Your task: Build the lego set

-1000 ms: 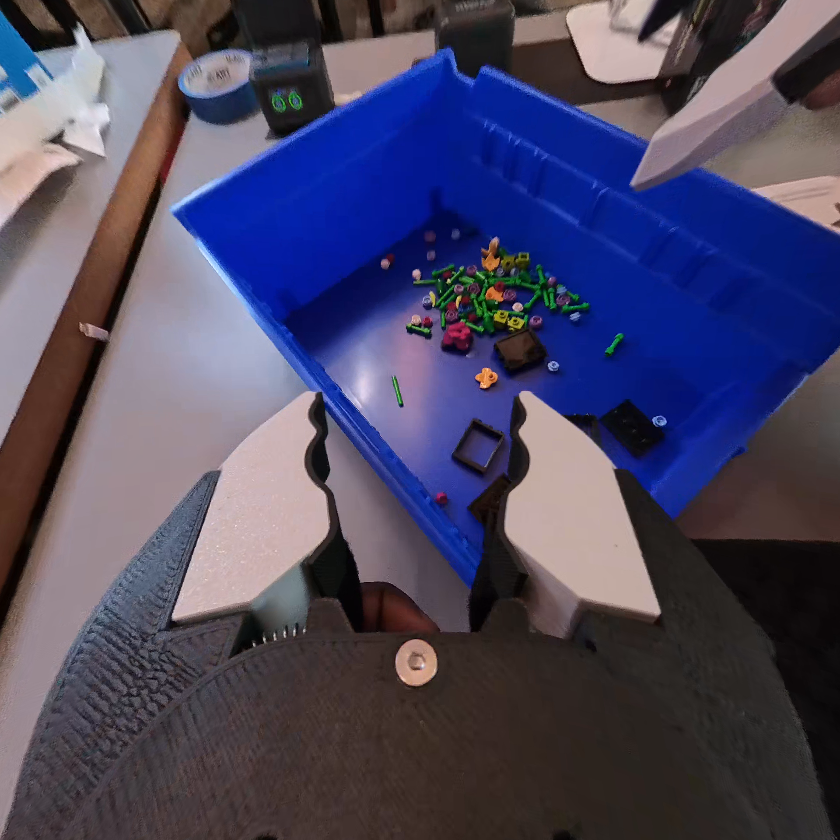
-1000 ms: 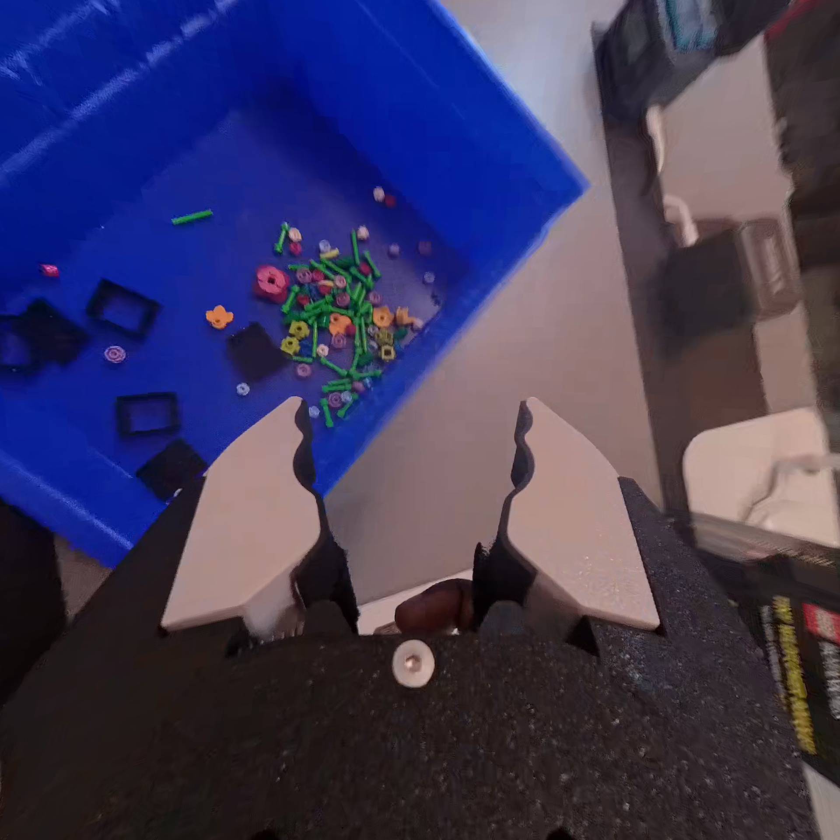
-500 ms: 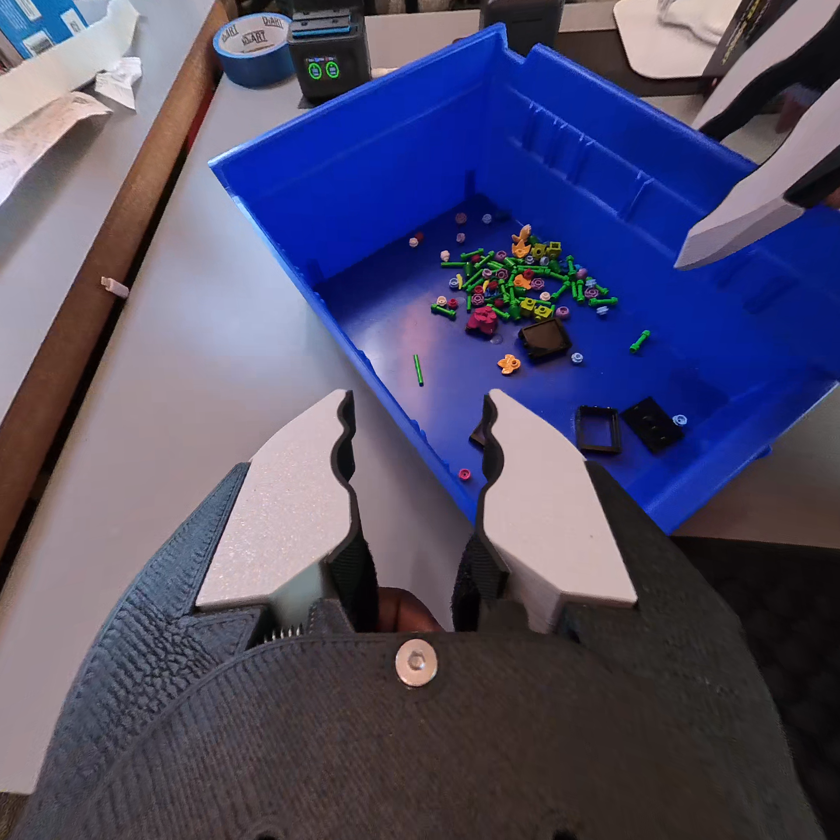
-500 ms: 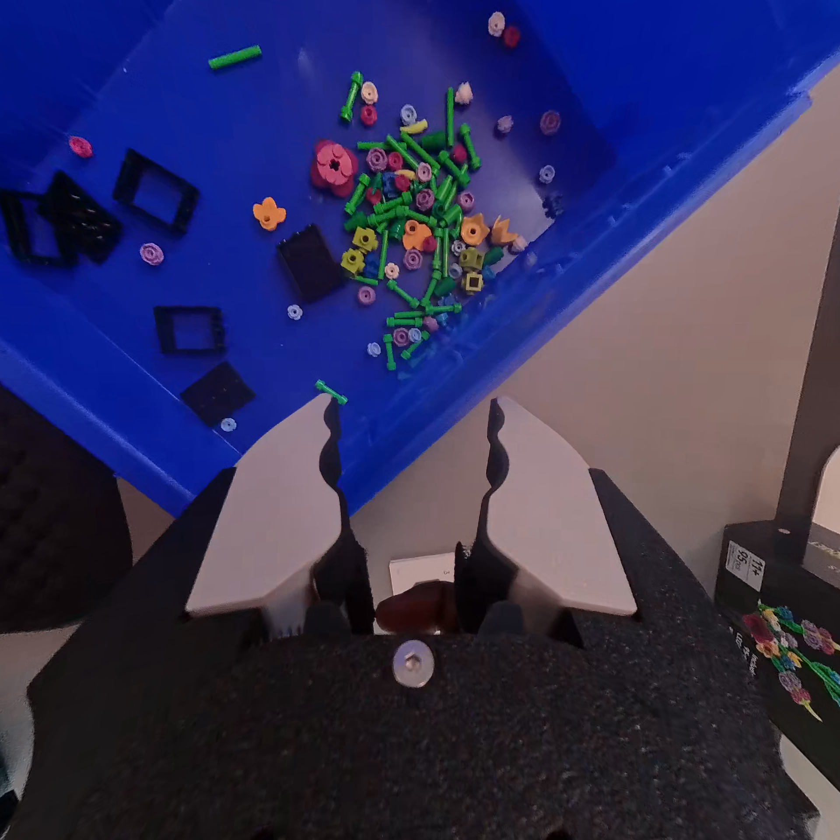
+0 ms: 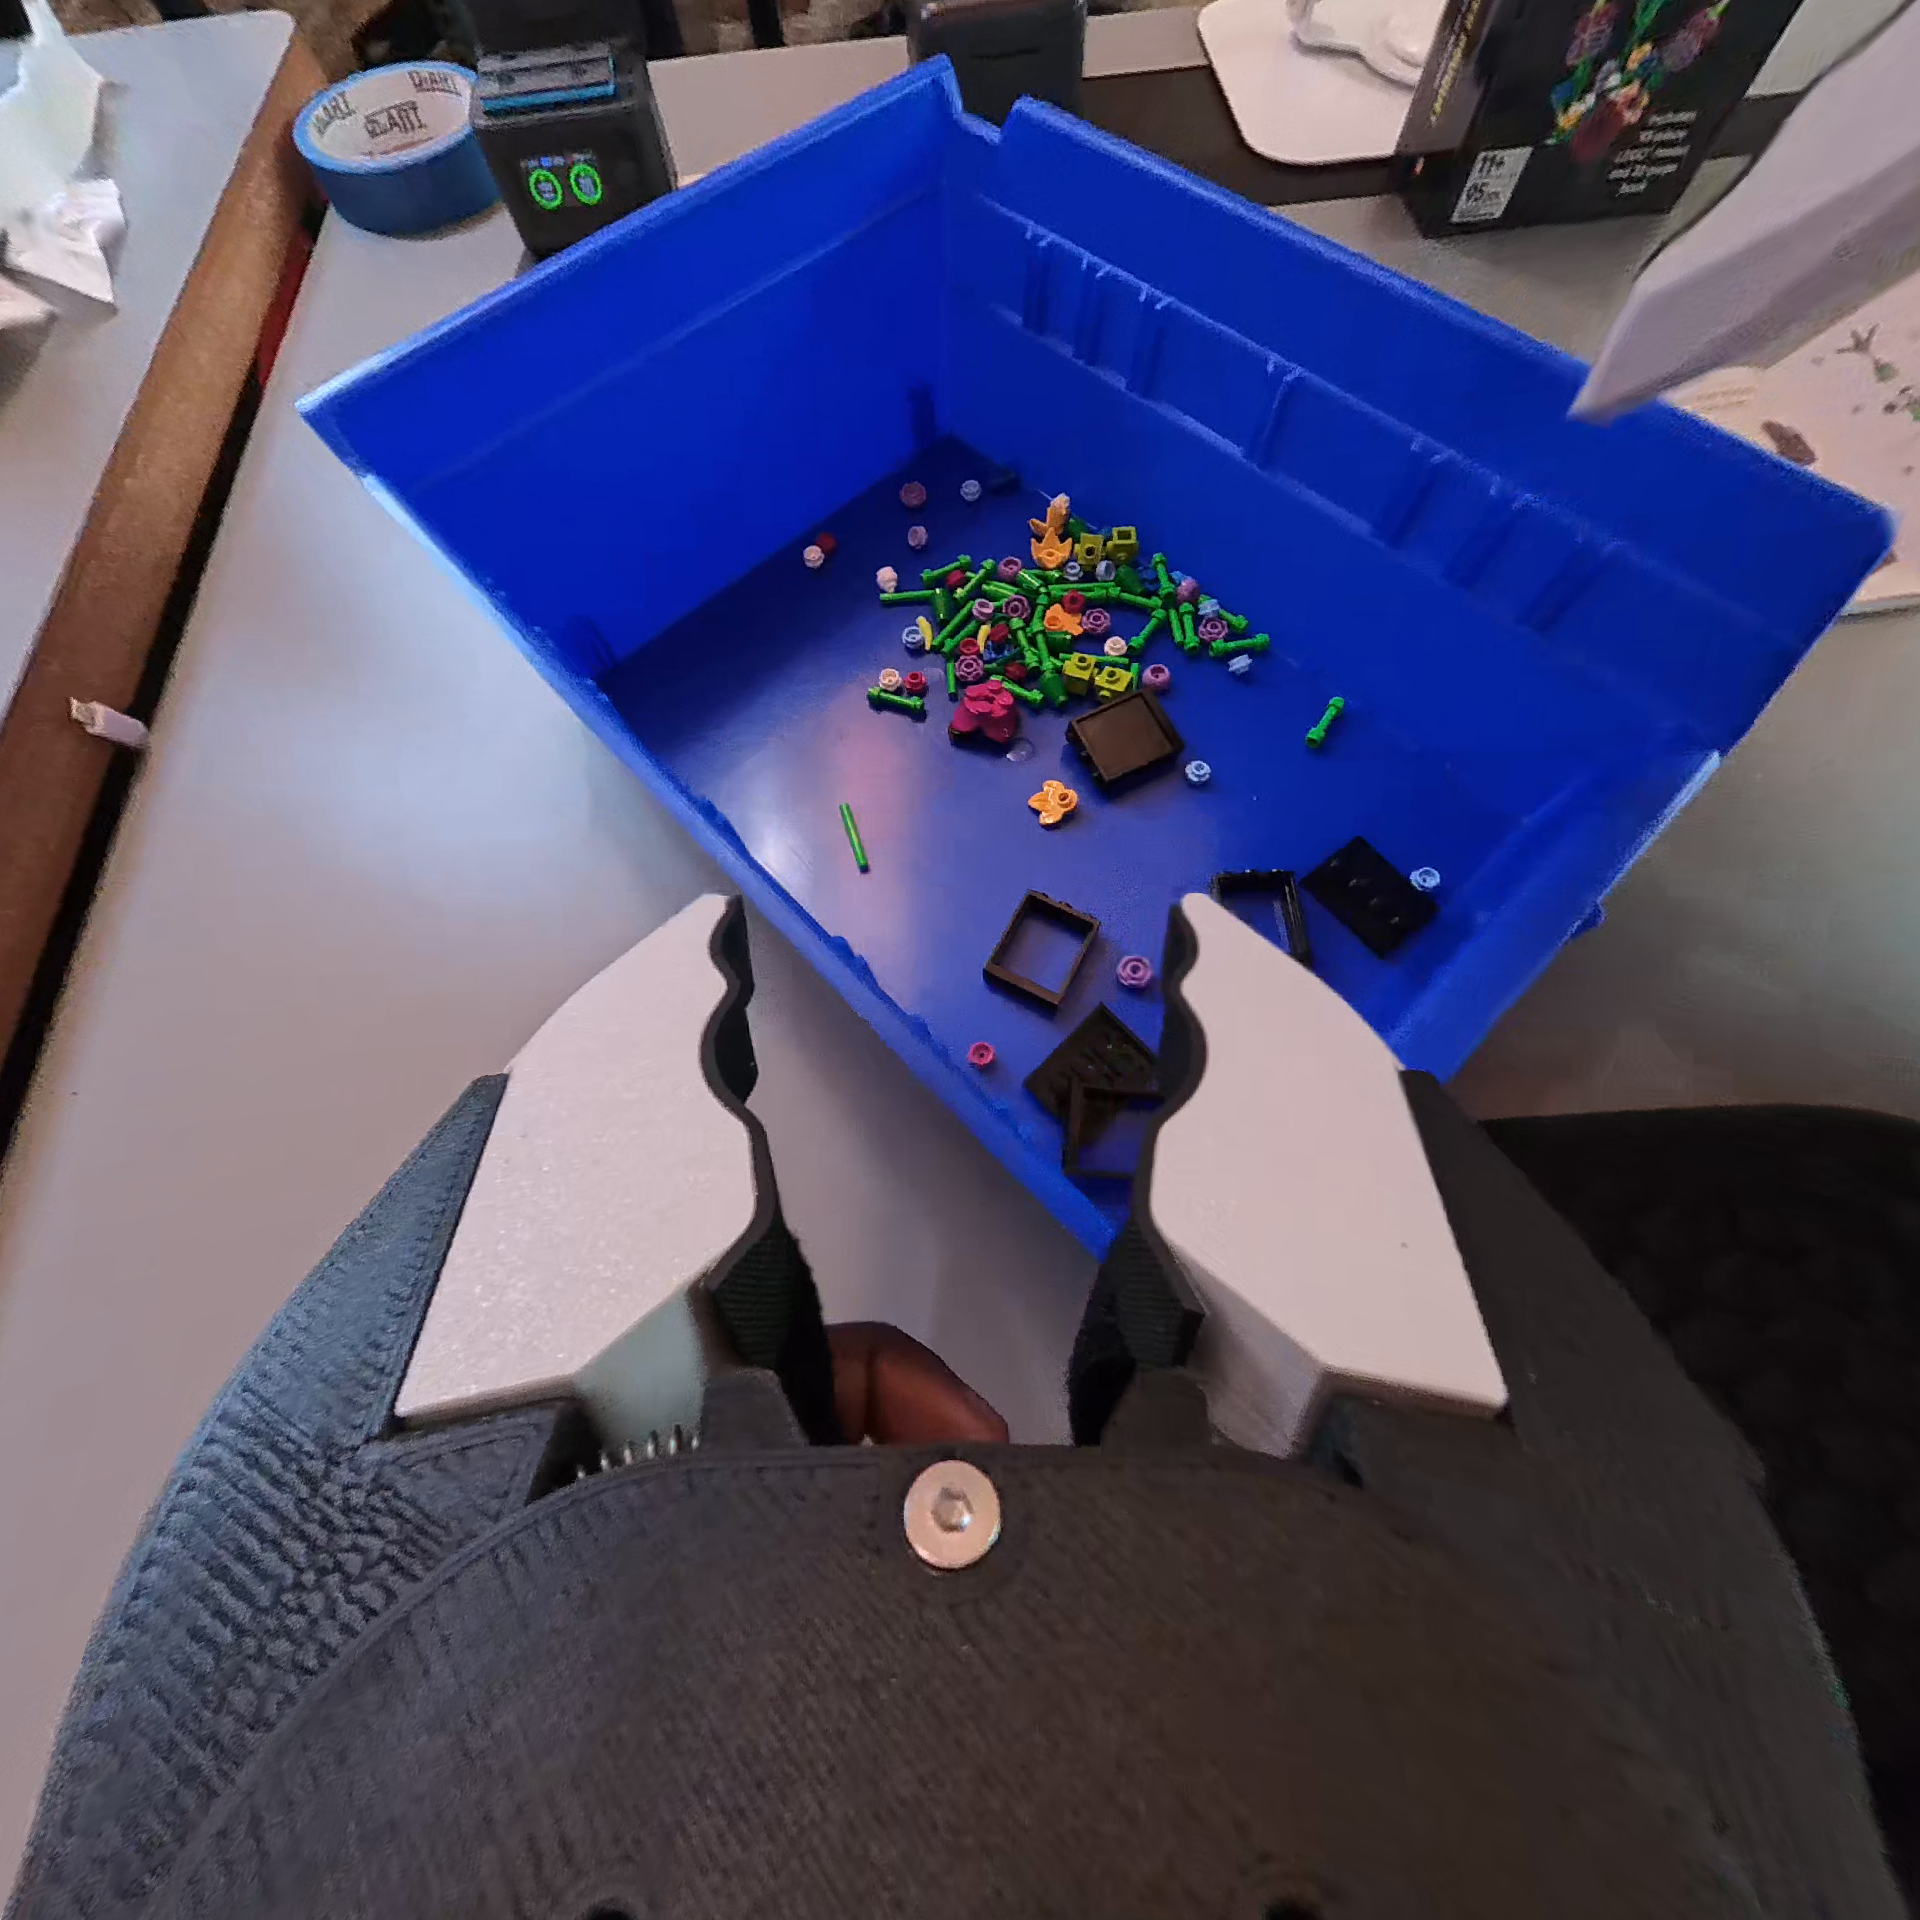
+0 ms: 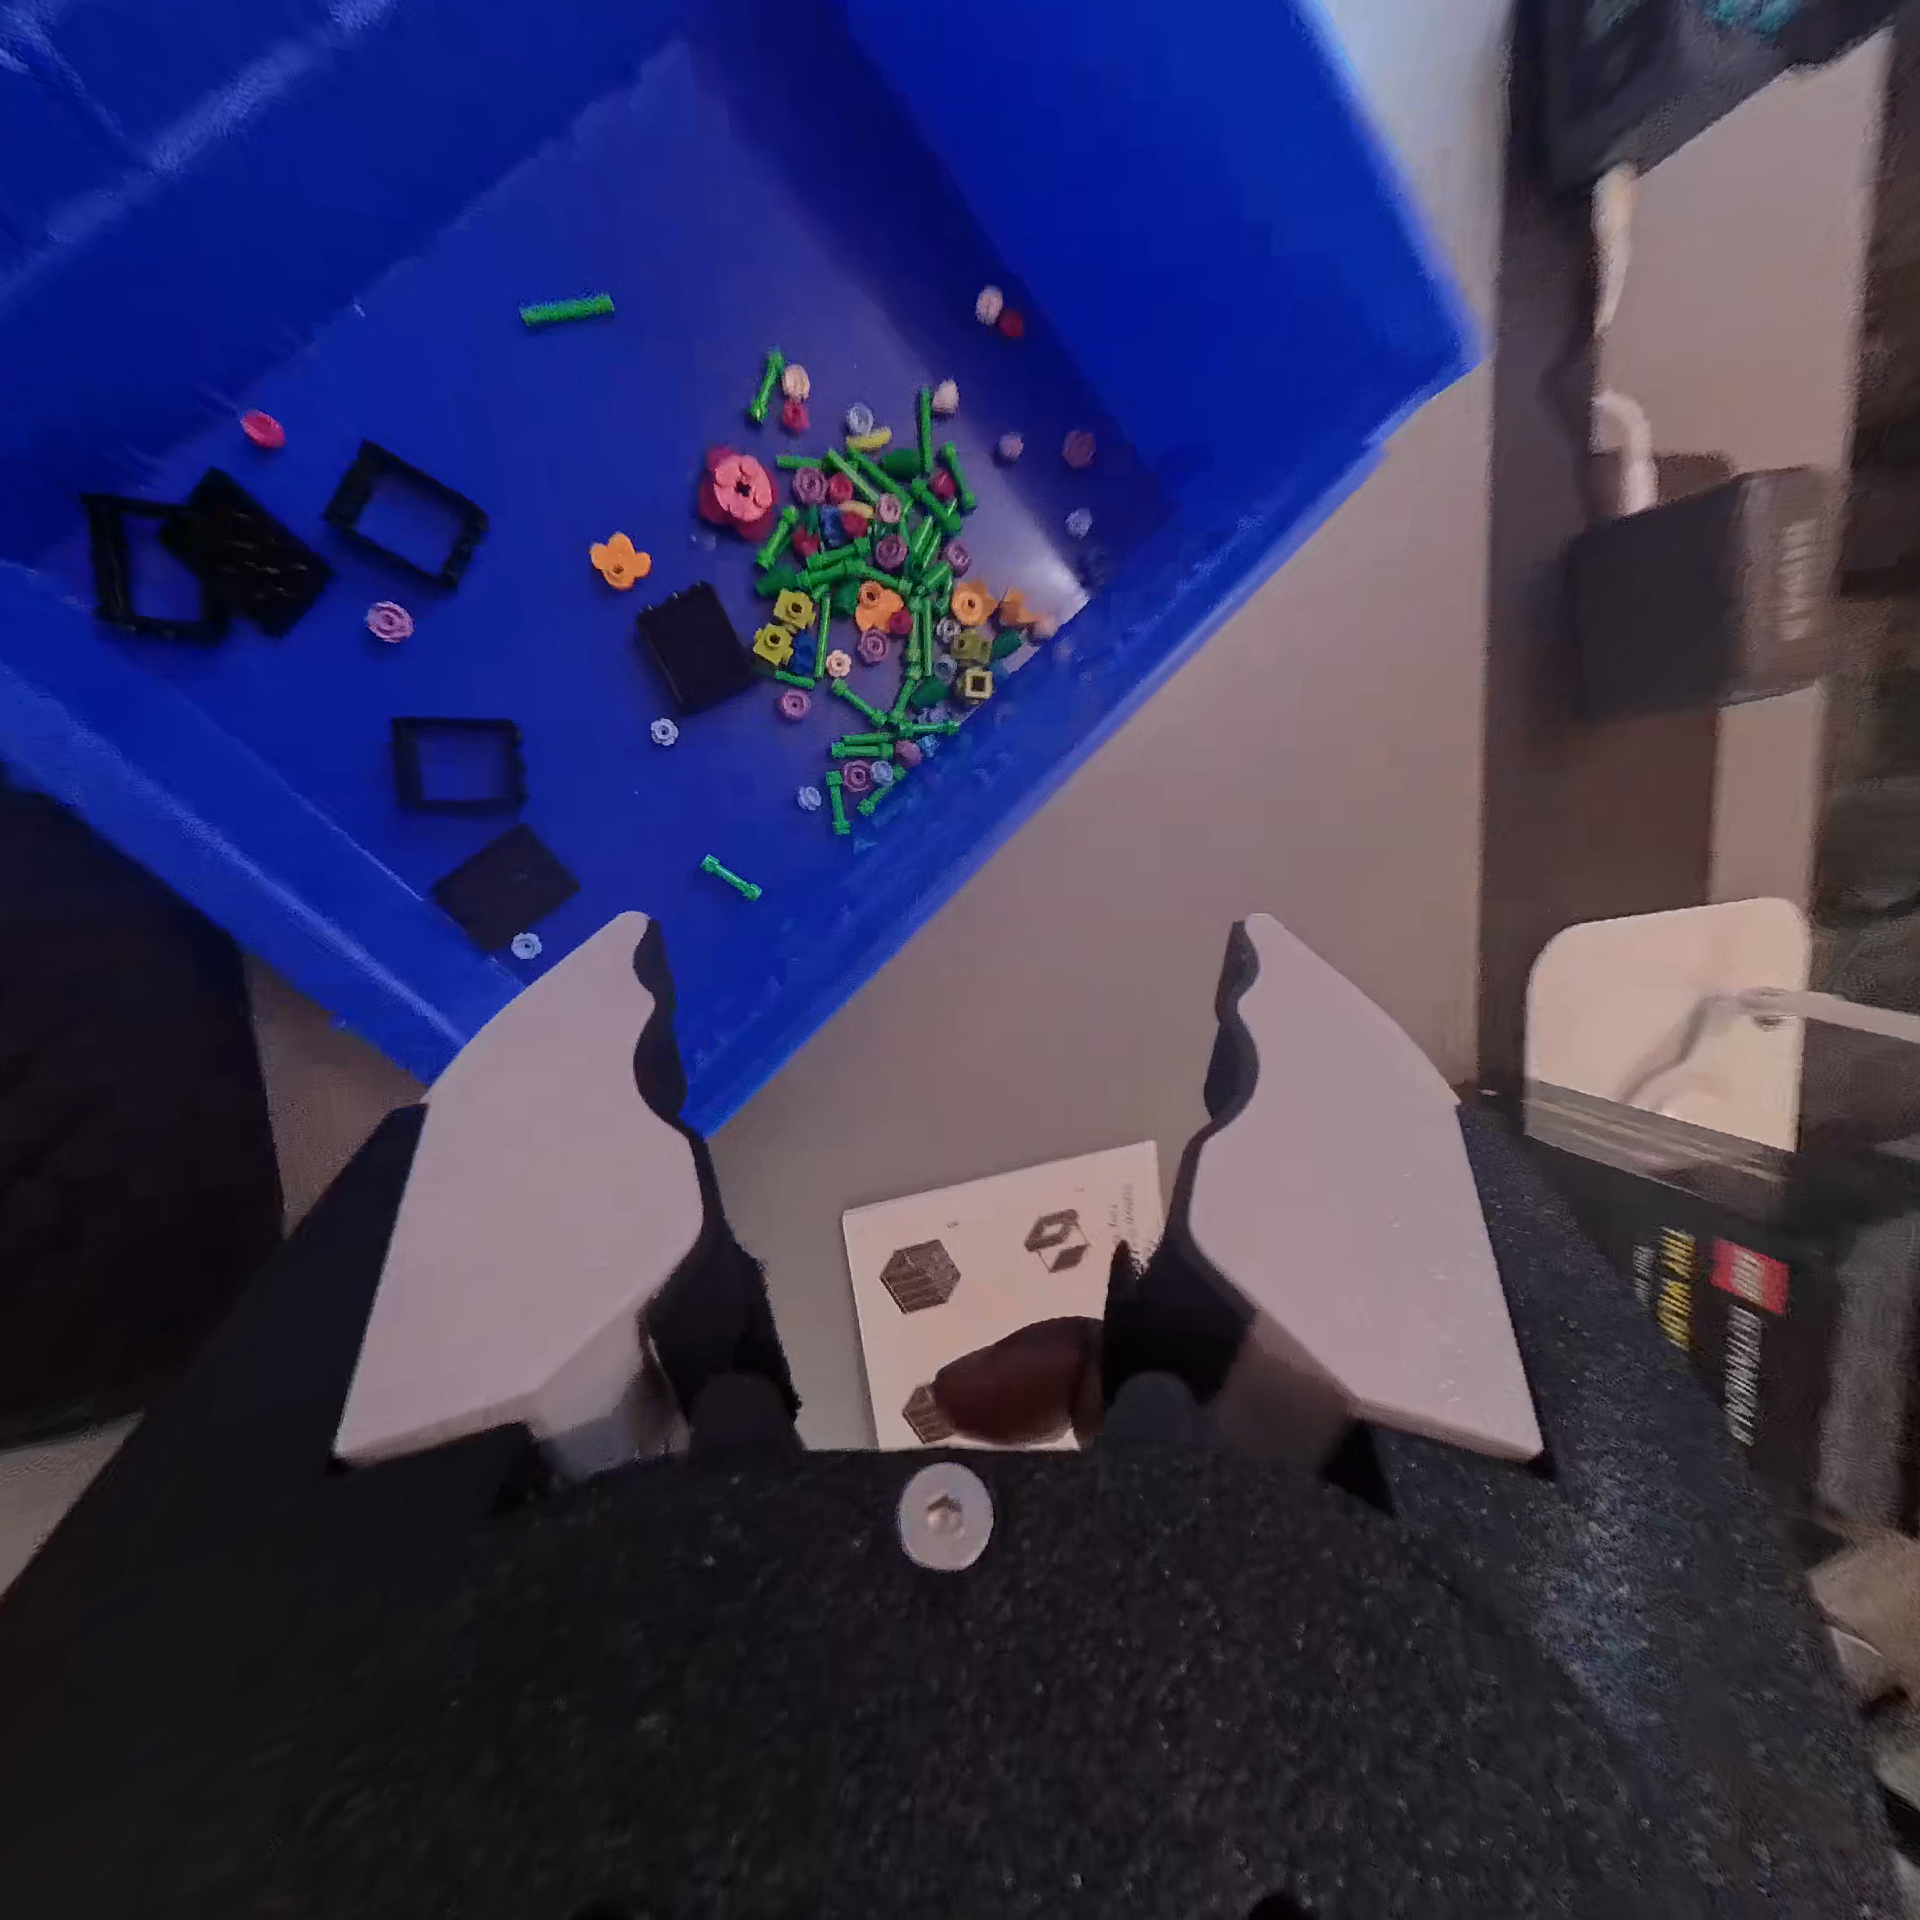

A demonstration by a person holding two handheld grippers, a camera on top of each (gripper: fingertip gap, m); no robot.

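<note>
Both grippers hang over the near side of the bin (image 5: 644, 436), which sits on the worktop (image 5: 343, 831) and serves as the landmark here. The left gripper (image 5: 956, 935) is above the bin's near-left wall, jaws wide apart and holding nothing. The right gripper (image 6: 940, 935) hovers past the bin's near-right corner, also spread wide and empty, with an instruction sheet (image 6: 997, 1247) on the worktop beneath it.

The likely trouble is the size of the parts. The pile (image 5: 1049, 623) in the middle of the bin floor is a tangle of thin green stems and tiny flower studs, so broad fingers could pinch several at once, flick one away, or push the heap toward the far wall. The bin's tall walls may also block a low approach.

Nothing looks assembled yet. Left of the pile lies a lone green rod (image 5: 854, 836). Nearer than the pile sit an open black frame (image 5: 1041, 951) and a dark plate (image 5: 1101, 1060); right of those, another black plate (image 5: 1366, 894). An orange flower (image 5: 1051, 802) lies loose between pile and frame.
</note>
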